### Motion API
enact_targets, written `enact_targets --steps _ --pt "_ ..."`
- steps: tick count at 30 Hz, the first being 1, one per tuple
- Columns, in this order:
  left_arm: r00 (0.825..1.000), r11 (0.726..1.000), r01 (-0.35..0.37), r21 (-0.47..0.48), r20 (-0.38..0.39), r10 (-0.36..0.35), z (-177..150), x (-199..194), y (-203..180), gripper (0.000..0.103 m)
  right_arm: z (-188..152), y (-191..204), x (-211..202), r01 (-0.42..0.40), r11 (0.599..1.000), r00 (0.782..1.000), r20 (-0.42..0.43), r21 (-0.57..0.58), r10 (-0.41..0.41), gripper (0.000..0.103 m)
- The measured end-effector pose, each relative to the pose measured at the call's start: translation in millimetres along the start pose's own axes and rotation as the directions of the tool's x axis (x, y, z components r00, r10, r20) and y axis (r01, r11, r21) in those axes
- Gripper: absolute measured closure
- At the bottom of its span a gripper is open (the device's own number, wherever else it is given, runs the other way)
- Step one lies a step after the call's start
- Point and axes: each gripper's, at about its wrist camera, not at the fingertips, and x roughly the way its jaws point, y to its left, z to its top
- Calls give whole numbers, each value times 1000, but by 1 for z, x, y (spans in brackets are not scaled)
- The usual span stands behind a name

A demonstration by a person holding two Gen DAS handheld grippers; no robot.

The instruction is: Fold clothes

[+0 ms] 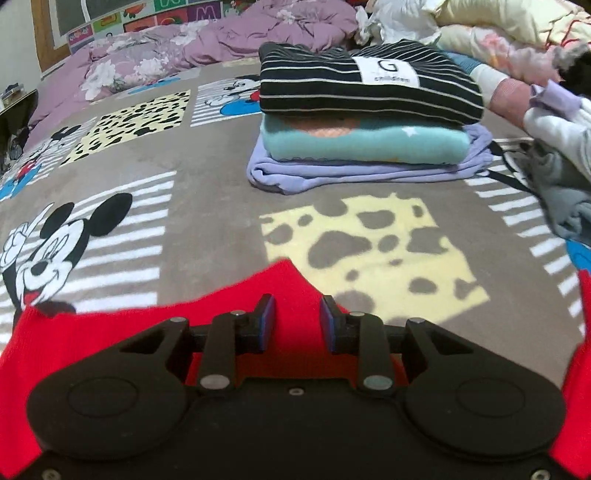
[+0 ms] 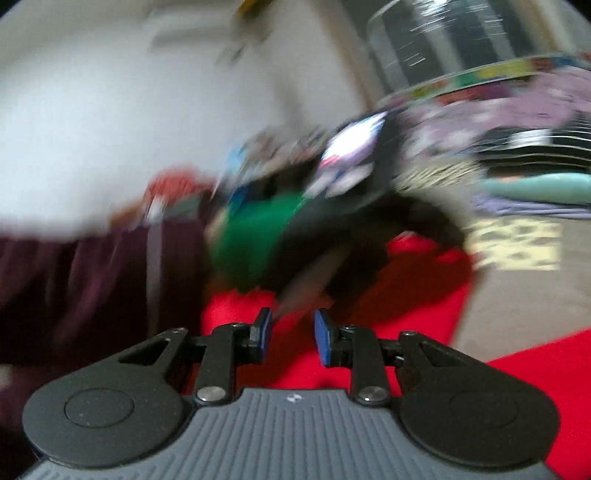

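The red garment point(image 1: 110, 343) lies flat on the blanket point(image 1: 207, 206) under both claws. The left claw point(image 1: 297, 321) and right claw point(image 2: 291, 338) stand partly open, gripping nothing. It looks soft, light and limp; an edge just ahead seems the best hold.

1. You are working in a home bedroom: a grey fleece blanket printed with cartoon mice point(image 1: 207, 206) covers the bed.
2. A rumpled mauve floral duvet point(image 1: 221, 40) lies bunched behind it.
3. A stack of folded garments, black-and-white striped on top point(image 1: 365, 81), rests on the blanket, with pale printed pillows point(image 1: 517, 22) piled just beyond.
4. A colourful alphabet poster point(image 1: 166, 14) hangs on the far wall.
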Motion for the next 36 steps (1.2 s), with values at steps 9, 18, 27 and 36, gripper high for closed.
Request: enact_targets --steps 9,18,27,36 --pt "999 1000 -11 -15 -36 10 17 28 -2 75 -14 40 32 -81 985 976 -212 -150 48 75" --pt "990 994 43 -99 142 -29 22 -63 61 75 0 25 16 -78 996 993 -90 -44 74 76" --pt "972 974 -170 -147 137 191 -51 -143 171 75 8 20 6 -9 1000 999 -42 3 9 74" --pt "991 992 -115 -45 57 118 -84 -106 153 75 -9 38 27 -54 995 988 -149 -85 41 74"
